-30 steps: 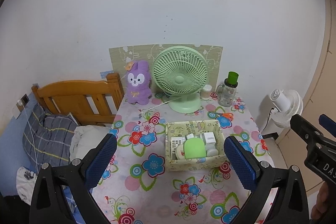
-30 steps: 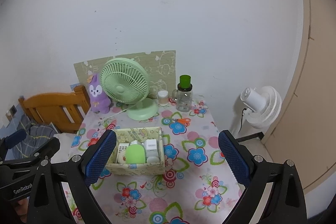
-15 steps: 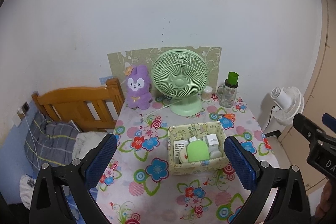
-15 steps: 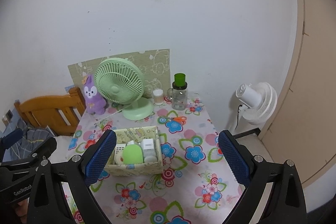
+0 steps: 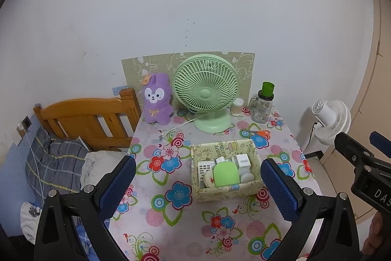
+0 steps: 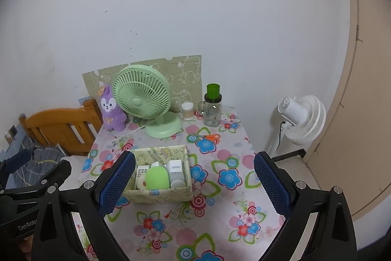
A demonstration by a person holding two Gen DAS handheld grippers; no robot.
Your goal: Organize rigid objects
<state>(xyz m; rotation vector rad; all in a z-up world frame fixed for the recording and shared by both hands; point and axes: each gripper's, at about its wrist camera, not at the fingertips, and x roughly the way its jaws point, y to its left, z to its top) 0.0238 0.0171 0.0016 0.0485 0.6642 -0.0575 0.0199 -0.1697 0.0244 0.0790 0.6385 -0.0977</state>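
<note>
Over the last second both views had drawn back and up from the tabletop [image 5: 171, 219]: the storage box [image 5: 226, 192] sat smaller and farther away than a moment before. Going left to right, the wooden bed frame [image 5: 85, 116] and purple plush rabbit [image 5: 157, 99] stood where they had been, as did the green desk fan [image 5: 206, 89], the green-capped bottle [image 5: 264, 104] and the orange scissors [image 5: 259, 132].

The left gripper [image 5: 198, 185] hung above the near edge, its fingers [image 5: 119, 185] spread wide and holding nothing. The box held the rigid items packed together, a green rounded case [image 5: 226, 174] among white pieces. The right gripper [image 6: 194, 184] likewise had its fingers [image 6: 271, 182] released and empty.

With both tools withdrawing empty and the items inside the box, the sorting looked essentially finished.
</note>
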